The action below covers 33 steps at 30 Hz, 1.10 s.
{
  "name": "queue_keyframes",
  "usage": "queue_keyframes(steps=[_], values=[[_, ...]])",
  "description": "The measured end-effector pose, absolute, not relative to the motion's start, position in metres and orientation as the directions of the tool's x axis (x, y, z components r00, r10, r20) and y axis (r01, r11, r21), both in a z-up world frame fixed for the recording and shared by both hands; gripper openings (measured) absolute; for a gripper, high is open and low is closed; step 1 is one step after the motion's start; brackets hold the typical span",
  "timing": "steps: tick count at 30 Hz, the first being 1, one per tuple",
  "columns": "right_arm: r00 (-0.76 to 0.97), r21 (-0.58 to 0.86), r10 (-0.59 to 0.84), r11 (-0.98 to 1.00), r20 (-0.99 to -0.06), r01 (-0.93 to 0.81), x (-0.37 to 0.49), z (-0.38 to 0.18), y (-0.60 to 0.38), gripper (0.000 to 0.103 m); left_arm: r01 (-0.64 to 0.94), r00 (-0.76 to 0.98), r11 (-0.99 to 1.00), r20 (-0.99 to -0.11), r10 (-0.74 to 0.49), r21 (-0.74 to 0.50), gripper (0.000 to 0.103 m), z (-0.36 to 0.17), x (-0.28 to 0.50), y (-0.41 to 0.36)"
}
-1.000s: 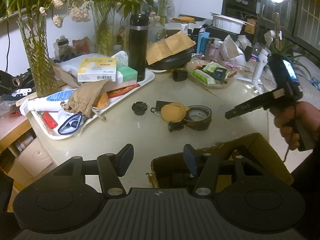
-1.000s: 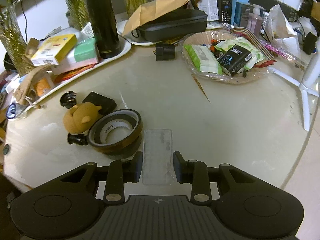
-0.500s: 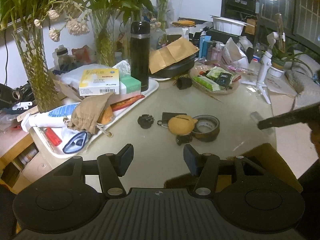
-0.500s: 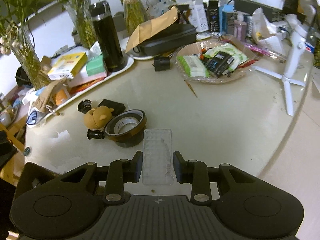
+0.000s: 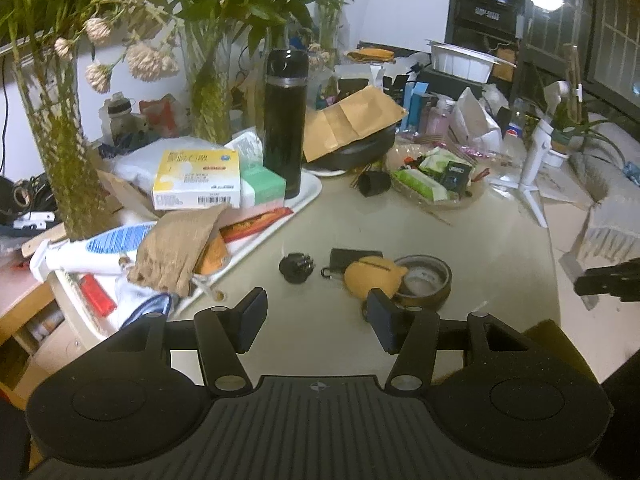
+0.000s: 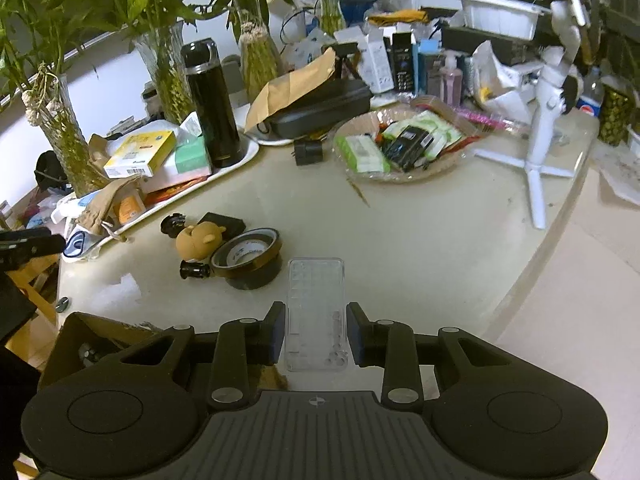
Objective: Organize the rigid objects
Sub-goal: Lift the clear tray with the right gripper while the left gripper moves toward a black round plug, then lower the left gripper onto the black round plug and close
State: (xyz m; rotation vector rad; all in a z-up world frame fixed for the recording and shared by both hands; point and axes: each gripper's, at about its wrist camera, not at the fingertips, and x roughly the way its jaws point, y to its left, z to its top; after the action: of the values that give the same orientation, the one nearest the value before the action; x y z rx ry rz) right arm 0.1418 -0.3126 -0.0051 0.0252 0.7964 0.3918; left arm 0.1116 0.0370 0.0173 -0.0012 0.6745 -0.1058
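My right gripper (image 6: 316, 334) is shut on a clear plastic case (image 6: 316, 312) and holds it above the table's near edge, beside a brown cardboard box (image 6: 100, 330). My left gripper (image 5: 316, 318) is open and empty, raised above the table edge. On the table lie a tape roll (image 5: 424, 282) (image 6: 248, 256), a yellow bear toy (image 5: 370, 280) (image 6: 200, 240), a black round knob (image 5: 295, 267) and a black flat pad (image 5: 352, 258).
A white tray (image 5: 308, 192) at left holds boxes, a black flask (image 5: 285, 120) and a brown pouch. A wicker bowl (image 6: 400, 148) of packets and a white tripod (image 6: 538, 148) stand at the back right. Plant vases line the back.
Both grippers have risen and pulled back from the table. The right gripper still holds the clear case, and the cardboard box now shows at its lower left.
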Motion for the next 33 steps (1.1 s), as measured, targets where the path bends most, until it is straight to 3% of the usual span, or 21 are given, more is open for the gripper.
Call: queue_keyframes(steps=[13,33], values=[[0.645,0.215,0.371,0.926,-0.668,-0.309,0.140,-0.006,-0.324,0.035,0.136,0.768,0.990,-0.636,-0.083,0.035,0.055,-0.007,0.167,0.041],[0.632,0.227,0.380,0.922,-0.676,-0.313,0.144,-0.009,-0.326,0.035,0.196,0.659,0.978,-0.748,-0.080,0.068,0.055,-0.081,0.250,0.049]])
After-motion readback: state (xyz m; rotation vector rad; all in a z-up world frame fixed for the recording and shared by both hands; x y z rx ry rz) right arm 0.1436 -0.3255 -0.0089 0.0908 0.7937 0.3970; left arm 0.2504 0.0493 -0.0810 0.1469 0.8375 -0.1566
